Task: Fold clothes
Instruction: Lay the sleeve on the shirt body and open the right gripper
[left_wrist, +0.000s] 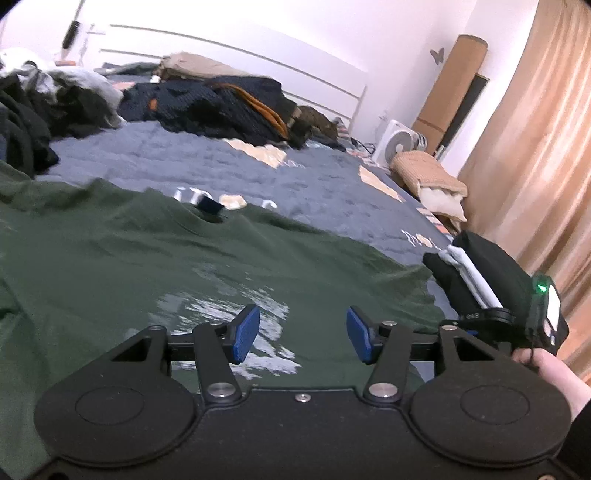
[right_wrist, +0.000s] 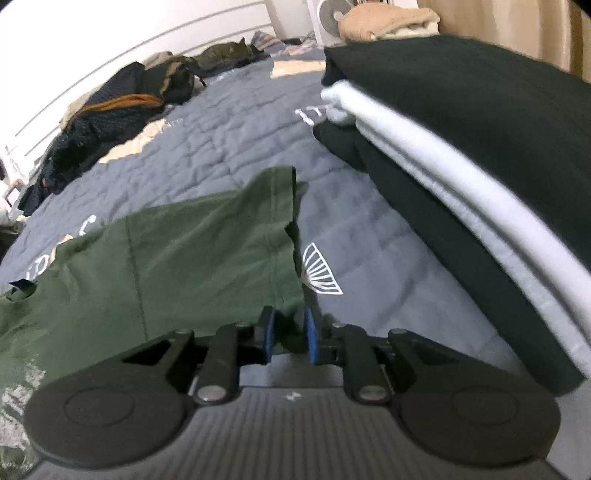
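The bed (left_wrist: 229, 166), under a grey-blue quilt, carries everything: heaps of dark unfolded clothes (left_wrist: 207, 103) near the headboard, a folded stack (right_wrist: 461, 155) of black and white garments at the right edge, and the green T-shirt (left_wrist: 166, 266) spread flat in front, its collar toward the headboard and its white print facing up. The shirt's sleeve (right_wrist: 236, 236) reaches out toward the stack.

The right tongs (right_wrist: 290, 338) are clamped on the lower hem corner of that sleeve, with a tuck of green cloth between the blue pads. The left tongs (left_wrist: 303, 334) hover over the printed chest with their pads well apart, holding nothing.

Judging by this, the sleeve side is being taken in hand for a fold across the body. To do it well, the right grip should stay firm and carry the sleeve low and level, so that the crease runs straight down from the shoulder. The left tongs could press or pinch the cloth near the fold line so the body doesn't drag across the quilt.
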